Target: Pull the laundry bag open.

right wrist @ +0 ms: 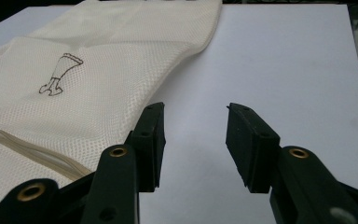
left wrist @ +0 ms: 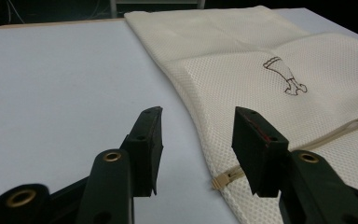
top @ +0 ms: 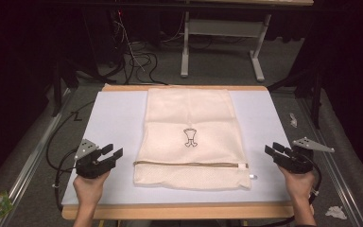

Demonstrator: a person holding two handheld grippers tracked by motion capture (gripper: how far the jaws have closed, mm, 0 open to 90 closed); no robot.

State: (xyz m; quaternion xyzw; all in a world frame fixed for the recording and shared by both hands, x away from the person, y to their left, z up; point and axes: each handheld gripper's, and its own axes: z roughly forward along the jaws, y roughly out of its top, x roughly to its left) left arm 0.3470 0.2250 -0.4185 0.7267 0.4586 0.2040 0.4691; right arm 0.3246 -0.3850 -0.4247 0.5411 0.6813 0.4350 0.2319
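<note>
Mesh laundry bag (top: 189, 137) bears small outline drawing (top: 190, 137), no readable writing; both jaws open, empty.

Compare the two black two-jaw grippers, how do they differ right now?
The left gripper sits off the cream mesh laundry bag's left edge, nearer it; the right gripper sits off its right edge, farther away. The left aims at the zipper end, the right at bare mat. Both are open, empty.

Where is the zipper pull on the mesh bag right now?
In the high view the zipper pull lies at the right end of the zipper, near the mesh bag's front right corner, left of the right tongs.
</note>
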